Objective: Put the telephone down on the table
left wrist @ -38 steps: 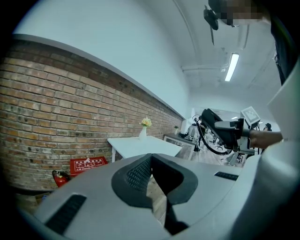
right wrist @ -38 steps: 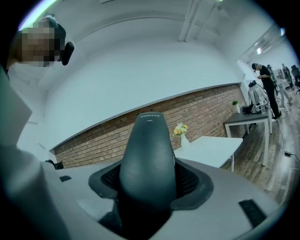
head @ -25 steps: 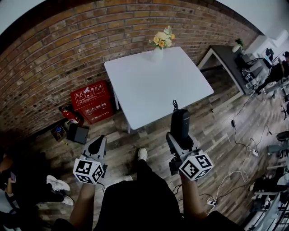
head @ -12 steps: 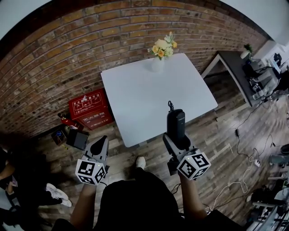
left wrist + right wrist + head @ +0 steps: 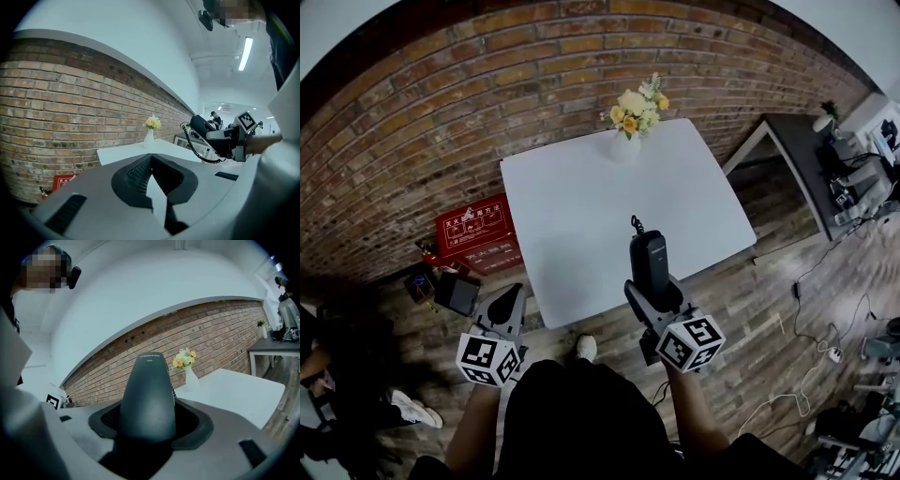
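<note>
Brick wall (image 5: 441,103); one table (image 5: 581,225), one vase (image 5: 622,148), one seemingly corded telephone (image 5: 649,262).

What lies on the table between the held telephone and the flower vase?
Nothing: in the head view only bare white tabletop separates the telephone from the vase.

I'm in a lab-like office: brick wall (image 5: 412,122), wood plank floor (image 5: 769,309), white table (image 5: 581,216) with a flower vase (image 5: 623,145), an equipment-laden desk (image 5: 797,141), a ceiling tube light (image 5: 244,54) and a red fire-equipment box (image 5: 473,234).
</note>
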`<state>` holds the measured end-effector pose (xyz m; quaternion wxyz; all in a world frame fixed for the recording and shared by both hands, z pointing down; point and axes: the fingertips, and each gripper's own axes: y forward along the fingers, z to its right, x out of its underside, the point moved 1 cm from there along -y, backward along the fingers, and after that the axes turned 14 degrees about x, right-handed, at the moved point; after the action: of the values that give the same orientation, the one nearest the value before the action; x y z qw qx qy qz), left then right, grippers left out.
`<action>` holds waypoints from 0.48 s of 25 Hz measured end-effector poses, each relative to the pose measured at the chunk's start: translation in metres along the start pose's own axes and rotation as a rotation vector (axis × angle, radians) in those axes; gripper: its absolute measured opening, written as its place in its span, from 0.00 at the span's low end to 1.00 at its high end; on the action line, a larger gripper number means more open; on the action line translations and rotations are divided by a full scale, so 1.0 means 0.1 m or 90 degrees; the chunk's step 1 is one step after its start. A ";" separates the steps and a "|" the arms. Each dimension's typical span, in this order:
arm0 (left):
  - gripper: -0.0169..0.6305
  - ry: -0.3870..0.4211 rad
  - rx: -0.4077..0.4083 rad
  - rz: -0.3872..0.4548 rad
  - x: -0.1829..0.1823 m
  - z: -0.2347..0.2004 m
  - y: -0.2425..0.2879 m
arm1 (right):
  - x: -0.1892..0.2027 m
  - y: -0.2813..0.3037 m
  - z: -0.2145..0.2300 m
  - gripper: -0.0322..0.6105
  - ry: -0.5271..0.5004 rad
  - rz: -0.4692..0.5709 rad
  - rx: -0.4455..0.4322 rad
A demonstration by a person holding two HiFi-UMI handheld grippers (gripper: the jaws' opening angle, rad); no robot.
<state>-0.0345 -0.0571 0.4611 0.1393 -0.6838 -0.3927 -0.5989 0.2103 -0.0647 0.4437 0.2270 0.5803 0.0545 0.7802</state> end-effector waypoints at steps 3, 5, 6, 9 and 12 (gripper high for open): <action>0.05 -0.002 -0.004 -0.001 -0.03 -0.04 0.08 | -0.01 0.12 0.04 0.49 0.000 -0.010 -0.010; 0.05 -0.006 -0.010 0.000 -0.04 -0.09 0.11 | -0.02 0.19 0.05 0.49 -0.001 -0.016 -0.015; 0.05 -0.005 -0.013 0.000 -0.06 -0.12 0.13 | -0.02 0.23 0.05 0.49 -0.003 -0.019 -0.017; 0.05 -0.002 -0.020 -0.003 -0.09 -0.18 0.14 | -0.01 0.37 0.04 0.49 -0.007 -0.029 -0.024; 0.05 -0.007 -0.024 -0.012 -0.07 -0.27 0.14 | 0.02 0.50 0.00 0.49 -0.008 -0.038 -0.027</action>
<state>-0.0436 -0.0869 0.4652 0.1185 -0.6857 -0.3886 -0.6040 0.1951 -0.1082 0.4632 0.2629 0.5784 0.0535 0.7704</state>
